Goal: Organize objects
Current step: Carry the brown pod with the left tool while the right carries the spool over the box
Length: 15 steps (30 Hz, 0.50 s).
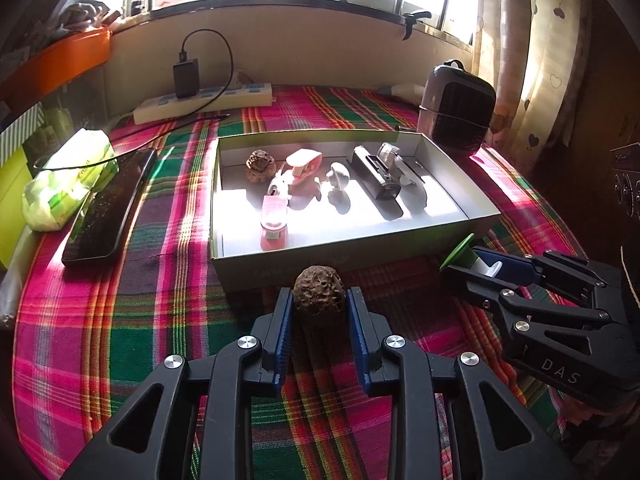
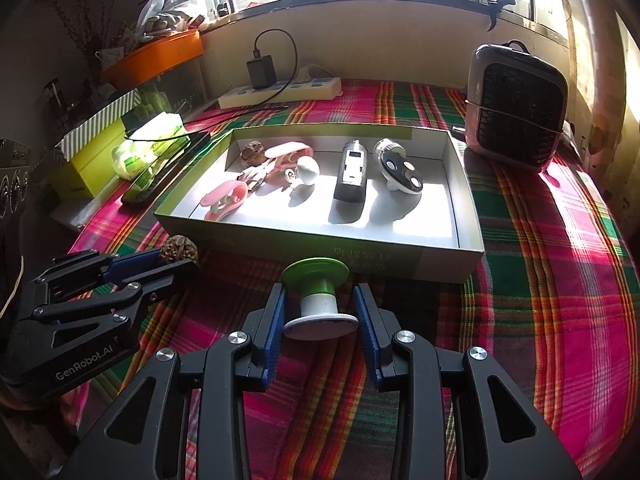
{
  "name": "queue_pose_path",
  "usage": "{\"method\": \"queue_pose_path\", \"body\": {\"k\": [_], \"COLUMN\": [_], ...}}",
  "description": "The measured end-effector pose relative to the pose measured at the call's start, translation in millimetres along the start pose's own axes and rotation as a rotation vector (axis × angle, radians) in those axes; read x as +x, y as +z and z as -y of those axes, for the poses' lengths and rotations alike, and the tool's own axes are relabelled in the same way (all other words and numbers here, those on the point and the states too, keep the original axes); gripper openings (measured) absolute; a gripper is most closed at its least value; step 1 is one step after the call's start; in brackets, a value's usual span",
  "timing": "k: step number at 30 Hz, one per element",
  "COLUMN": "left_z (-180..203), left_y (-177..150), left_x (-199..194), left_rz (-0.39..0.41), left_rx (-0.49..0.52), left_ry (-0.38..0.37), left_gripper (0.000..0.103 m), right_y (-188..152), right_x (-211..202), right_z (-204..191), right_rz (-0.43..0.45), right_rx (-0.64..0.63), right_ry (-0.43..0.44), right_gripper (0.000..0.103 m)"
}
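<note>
My left gripper (image 1: 320, 296) is shut on a brown wrinkled walnut (image 1: 319, 290), just in front of the near wall of an open grey cardboard box (image 1: 352, 252). The right wrist view shows that gripper (image 2: 176, 261) at the left with the walnut (image 2: 179, 250). My right gripper (image 2: 320, 308) is shut on a spool-shaped piece (image 2: 316, 294) with a green top and white base, also before the box (image 2: 440, 264). It appears at the right of the left wrist view (image 1: 476, 262). Inside the box lie a second walnut (image 1: 261, 165), pink clips, a white knob and two dark devices.
A plaid cloth (image 1: 120, 320) covers the table. Left of the box lie a black phone (image 1: 108, 208) and a green tissue pack (image 1: 68, 176). A power strip (image 1: 200, 102) with a charger sits at the back wall. A small heater (image 1: 456, 104) stands behind the box's right corner.
</note>
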State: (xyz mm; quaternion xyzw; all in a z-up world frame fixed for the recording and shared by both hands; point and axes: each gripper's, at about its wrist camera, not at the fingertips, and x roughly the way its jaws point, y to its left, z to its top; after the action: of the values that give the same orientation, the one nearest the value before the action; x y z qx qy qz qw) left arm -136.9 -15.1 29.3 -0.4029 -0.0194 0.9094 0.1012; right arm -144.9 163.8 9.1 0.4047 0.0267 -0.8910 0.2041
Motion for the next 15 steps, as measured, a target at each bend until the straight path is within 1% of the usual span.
{"method": "queue_pose_path", "body": {"k": [6, 15], "left_z": [-0.8, -1.0], "left_y": [9.2, 24.0], "left_x": [-4.4, -3.8], "left_rz": [0.012, 0.027], "left_rx": [-0.011, -0.010], "left_ry": [-0.026, -0.032], "left_gripper": [0.024, 0.024], "right_y": [5.7, 16.9], "right_x": [-4.1, -6.3], "right_z": [-0.4, 0.4], "right_rz": [0.014, 0.032], "right_rx": [-0.005, -0.006], "right_ry": [0.002, 0.001], "right_gripper": [0.035, 0.035]}}
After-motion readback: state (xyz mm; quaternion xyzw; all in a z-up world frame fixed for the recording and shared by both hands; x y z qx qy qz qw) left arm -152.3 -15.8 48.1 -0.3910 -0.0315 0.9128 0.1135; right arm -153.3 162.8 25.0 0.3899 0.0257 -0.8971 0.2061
